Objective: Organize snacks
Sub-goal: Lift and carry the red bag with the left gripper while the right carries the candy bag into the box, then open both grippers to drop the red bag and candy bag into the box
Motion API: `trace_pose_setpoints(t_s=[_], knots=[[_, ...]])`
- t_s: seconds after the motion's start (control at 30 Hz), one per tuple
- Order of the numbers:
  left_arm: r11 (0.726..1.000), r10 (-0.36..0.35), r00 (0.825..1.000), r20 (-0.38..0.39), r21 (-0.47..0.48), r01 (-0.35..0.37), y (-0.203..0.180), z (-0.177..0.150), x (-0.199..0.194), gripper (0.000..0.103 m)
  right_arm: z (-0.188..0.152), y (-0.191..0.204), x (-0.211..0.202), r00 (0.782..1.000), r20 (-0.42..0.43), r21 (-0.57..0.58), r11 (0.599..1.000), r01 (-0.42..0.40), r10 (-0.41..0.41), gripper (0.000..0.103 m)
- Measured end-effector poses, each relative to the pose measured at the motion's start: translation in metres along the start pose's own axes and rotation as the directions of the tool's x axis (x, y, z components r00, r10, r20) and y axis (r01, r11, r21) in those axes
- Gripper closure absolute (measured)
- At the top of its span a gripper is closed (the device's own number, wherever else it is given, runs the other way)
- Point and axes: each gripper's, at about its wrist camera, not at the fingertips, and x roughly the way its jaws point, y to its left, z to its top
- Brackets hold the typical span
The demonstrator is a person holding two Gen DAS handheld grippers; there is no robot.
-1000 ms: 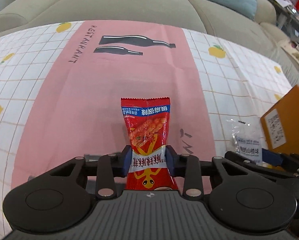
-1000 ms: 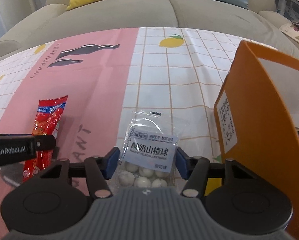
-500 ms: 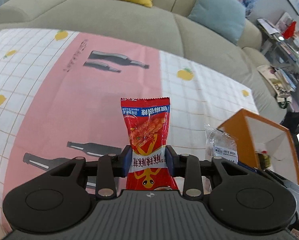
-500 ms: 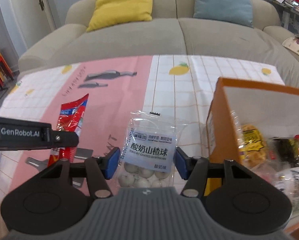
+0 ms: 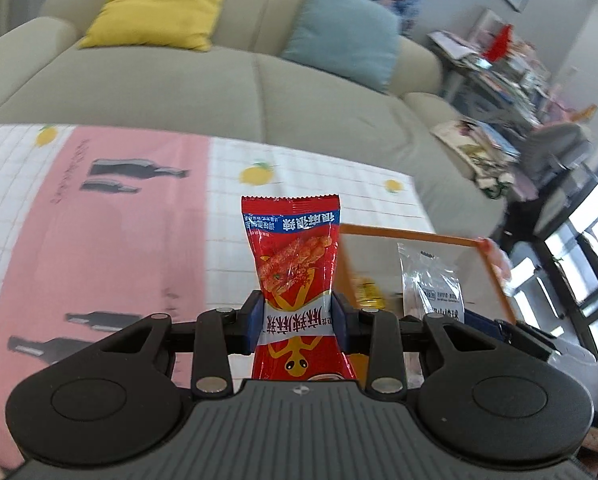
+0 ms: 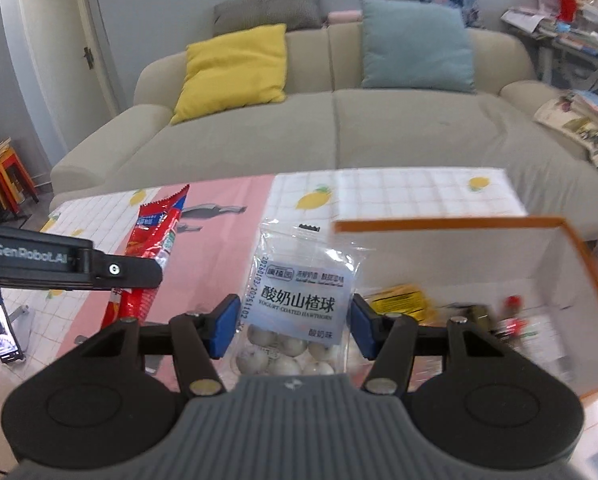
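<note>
red foil, crimped at the top, marks the spicy snack packet (image 5: 295, 276) that stands upright between the blue pads (image 5: 255, 320) of the left gripper (image 5: 295, 320), whose jaws are pinched narrow onto its lower half so that it hangs clear above the tablecloth (image 5: 99, 248). just to that gripper's right, the clear bag of yogurt-coated hawthorn balls (image 6: 299, 304) is clamped in the right gripper (image 6: 295, 328), the jaws set wider, the blue pads (image 6: 223, 326) pressing the bag's two side edges and the white balls showing low in the bag near the gripper body. from the right wrist view the red packet (image 6: 155, 252) appears off to the left, gripped by the other tool's black finger. ahead and to the right of both grippers sits an open box with an orange rim (image 6: 451, 224) and pale inner walls; a yellow packet (image 6: 399, 300) and other blurred wrappers lie inside it. the pink and white checked tablecloth with lemon and bottle prints lies below and forward of the grippers. beyond it stands a beige sofa (image 6: 339, 132) with a yellow cushion (image 6: 235, 68) and a teal cushion (image 6: 415, 44).
</note>
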Motion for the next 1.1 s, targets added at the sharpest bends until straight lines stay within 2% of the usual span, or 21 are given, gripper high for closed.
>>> trace_pose_setpoints(t_s=[0.23, 0.37, 0.5, 0.83, 0.97, 1.1], knots=[[0.991, -0.084, 0.996, -0.024, 0.100, 0.086, -0.064, 0.015, 0.015, 0.064, 0.018, -0.060, -0.031, 0.998, 0.000, -0.004, 0.998, 0.056, -0.056, 0.046], [0.980, -0.126, 0.989, -0.081, 0.147, 0.137, -0.101, 0.022, 0.039, 0.064, 0.028, -0.089, -0.030, 0.994, -0.029, -0.036, 0.994, 0.107, -0.108, 0.046], [0.967, -0.139, 0.977, -0.162, 0.191, 0.169, -0.130, 0.024, 0.071, 0.064, 0.033, -0.117, -0.016, 0.982, -0.076, -0.085, 0.982, 0.166, -0.173, 0.046], [0.947, -0.088, 0.939, -0.333, 0.263, 0.182, -0.167, 0.009, 0.161, 0.064, 0.017, -0.184, 0.042, 0.934, -0.245, -0.151, 0.962, 0.227, -0.259, 0.046], [0.943, -0.059, 0.926, -0.373, 0.284, 0.175, -0.166, 0.001, 0.184, 0.064, 0.009, -0.192, 0.059, 0.924, -0.276, -0.188, 0.958, 0.219, -0.265, 0.046], [0.937, -0.019, 0.915, -0.402, 0.313, 0.157, -0.168, -0.004, 0.199, 0.064, 0.005, -0.195, 0.077, 0.904, -0.316, -0.231, 0.948, 0.220, -0.286, 0.045]])
